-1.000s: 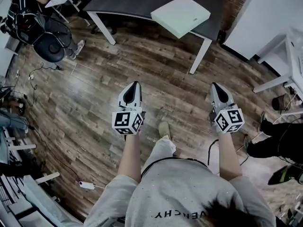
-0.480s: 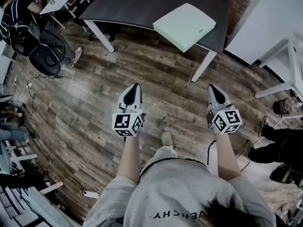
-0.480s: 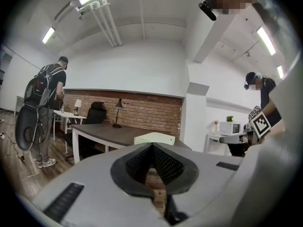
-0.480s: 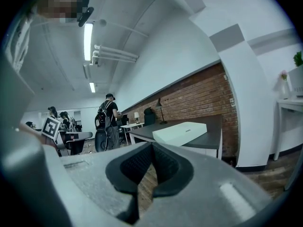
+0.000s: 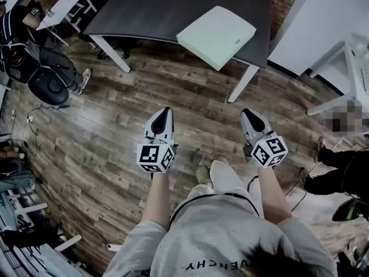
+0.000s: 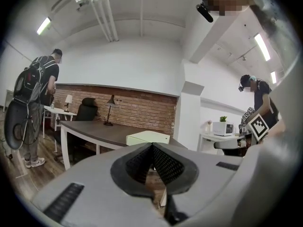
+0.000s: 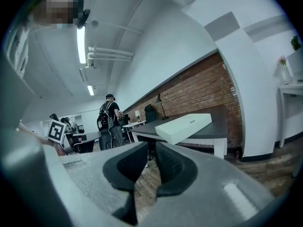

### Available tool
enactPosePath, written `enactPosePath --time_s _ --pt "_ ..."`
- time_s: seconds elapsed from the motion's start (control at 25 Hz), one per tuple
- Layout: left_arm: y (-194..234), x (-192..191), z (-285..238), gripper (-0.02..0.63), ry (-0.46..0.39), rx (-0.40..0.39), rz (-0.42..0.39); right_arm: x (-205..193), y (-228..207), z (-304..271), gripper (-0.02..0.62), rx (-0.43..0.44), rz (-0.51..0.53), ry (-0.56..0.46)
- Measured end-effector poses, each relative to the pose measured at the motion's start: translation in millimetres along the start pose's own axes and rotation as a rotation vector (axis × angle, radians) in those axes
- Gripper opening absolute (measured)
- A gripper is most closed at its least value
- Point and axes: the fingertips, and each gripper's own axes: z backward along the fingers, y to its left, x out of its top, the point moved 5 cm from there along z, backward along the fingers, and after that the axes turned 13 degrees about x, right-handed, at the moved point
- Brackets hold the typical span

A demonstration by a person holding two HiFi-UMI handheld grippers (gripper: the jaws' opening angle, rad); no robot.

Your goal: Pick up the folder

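Pale folder (image 5: 216,36), dark grey table (image 5: 155,10)

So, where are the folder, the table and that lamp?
folder (image 5: 216,36), head view, middle of its pale top.
table (image 5: 150,10), head view, bare dark top left of the folder.
lamp (image 6: 112,100), left gripper view, its shade, before the brick wall.

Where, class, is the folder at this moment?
In the head view the folder lies upper right of centre, flat on the right end of the dark table, just above its white front leg.
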Motion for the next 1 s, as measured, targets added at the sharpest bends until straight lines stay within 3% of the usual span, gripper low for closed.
enactPosePath --time_s 0.56,0.76,1.0 --pt "11.6 1.6 -71.2 -0.003 0.021 -0.027 -0.003 5.2 -45.3 -70.2 0.129 -0.013 -0.159 -0.069" --pt "10.4 -0.6 -111.9 -0.003 0.044 -0.049 0.0 12.9 -69.5 -100.0 0.266 0.048 -0.284 -0.165" --pt "14.5 2.9 -163.8 -0.003 0.059 -0.077 -0.002 18.0 -106.8 -137.7 0.349 0.062 -0.511 -0.238"
